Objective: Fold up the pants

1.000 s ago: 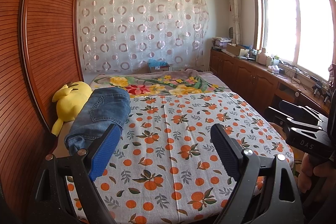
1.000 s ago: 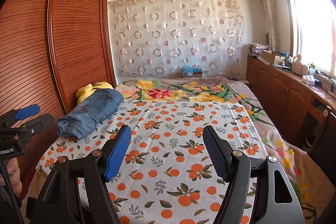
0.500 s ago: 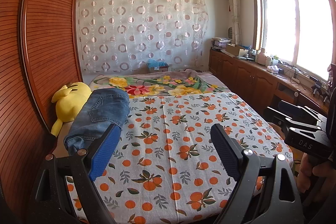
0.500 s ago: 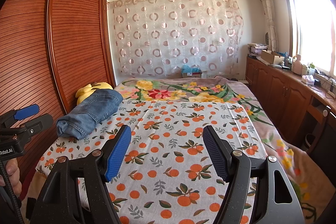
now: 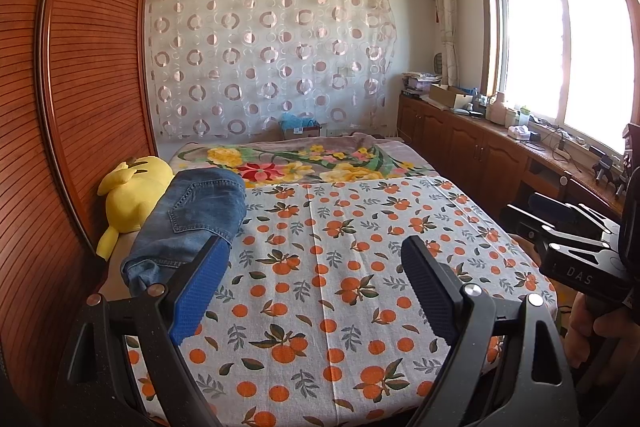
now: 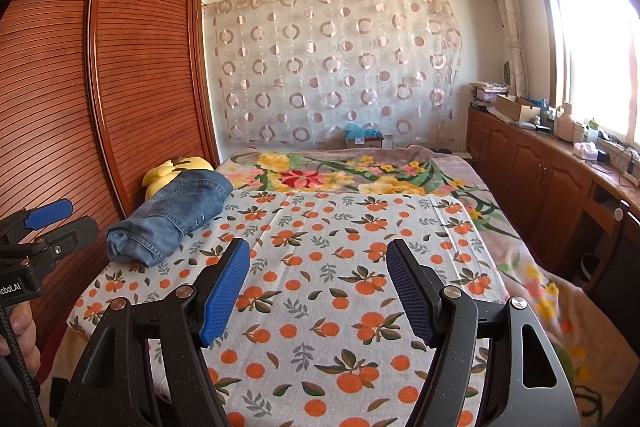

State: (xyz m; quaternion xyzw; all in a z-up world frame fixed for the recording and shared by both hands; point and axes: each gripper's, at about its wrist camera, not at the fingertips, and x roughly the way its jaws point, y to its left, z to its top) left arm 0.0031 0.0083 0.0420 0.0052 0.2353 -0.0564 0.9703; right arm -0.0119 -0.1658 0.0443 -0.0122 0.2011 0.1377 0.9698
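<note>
A folded pair of blue denim pants [image 5: 192,219] lies on the left side of the bed, partly resting on a yellow plush toy [image 5: 130,195]; the pants also show in the right wrist view [image 6: 172,215]. My left gripper [image 5: 316,251] is open and empty, held above the near end of the bed, right of the pants. My right gripper [image 6: 318,255] is open and empty, held above the bed's near middle. Each gripper shows at the edge of the other's view.
The bed has an orange-print sheet [image 5: 360,267] and a floral blanket [image 6: 360,175] behind it. A wooden wardrobe [image 6: 120,87] runs along the left. A wooden counter with clutter [image 5: 500,131] stands under the window on the right.
</note>
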